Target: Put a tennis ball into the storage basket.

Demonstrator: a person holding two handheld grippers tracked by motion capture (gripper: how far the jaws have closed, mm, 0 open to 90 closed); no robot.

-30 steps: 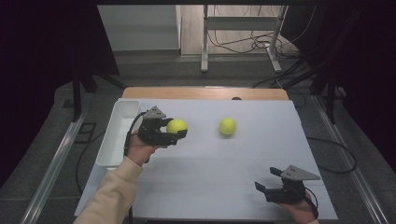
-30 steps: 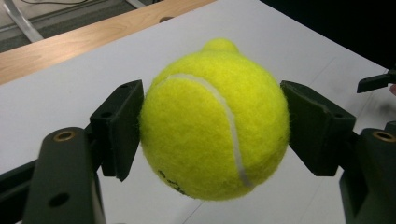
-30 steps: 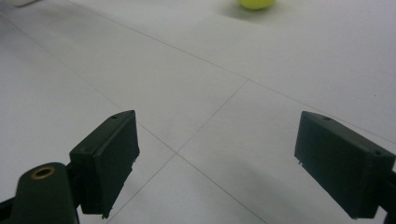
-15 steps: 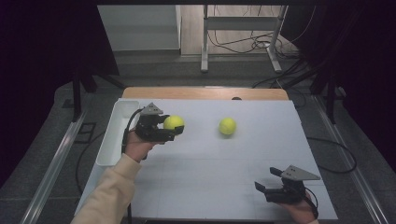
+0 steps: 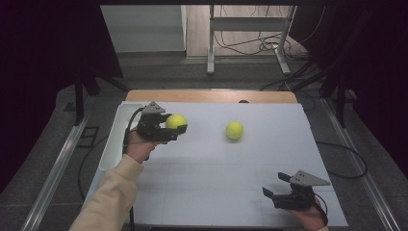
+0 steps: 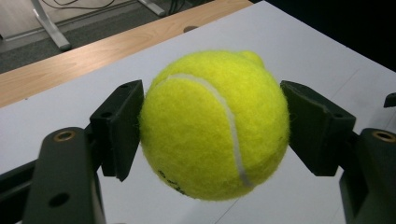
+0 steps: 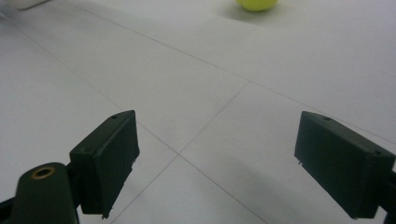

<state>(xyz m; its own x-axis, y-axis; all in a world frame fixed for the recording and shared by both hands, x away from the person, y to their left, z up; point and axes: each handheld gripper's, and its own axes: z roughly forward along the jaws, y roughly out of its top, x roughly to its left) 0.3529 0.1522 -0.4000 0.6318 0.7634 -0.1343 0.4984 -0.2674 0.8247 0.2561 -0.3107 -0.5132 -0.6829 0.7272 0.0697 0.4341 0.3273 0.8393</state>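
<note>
Tennis ball (image 6: 212, 126) clamped in left claw (image 5: 177, 129) for carrying above tabletop (image 5: 202, 183); right claw (image 7: 231, 161) held apart, idle.

A fuzzy yellow-green tennis ball with a white seam (image 6: 212, 126) was clamped between black tongs (image 5: 174, 129), lifted off the white table (image 5: 216, 183).

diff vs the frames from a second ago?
The left gripper, shut on the held tennis ball, has carried it a little left toward the white bin and slightly up the high view. Unchanged: the grip itself, the second tennis ball on the table, and the right gripper, open near the front edge.
</note>
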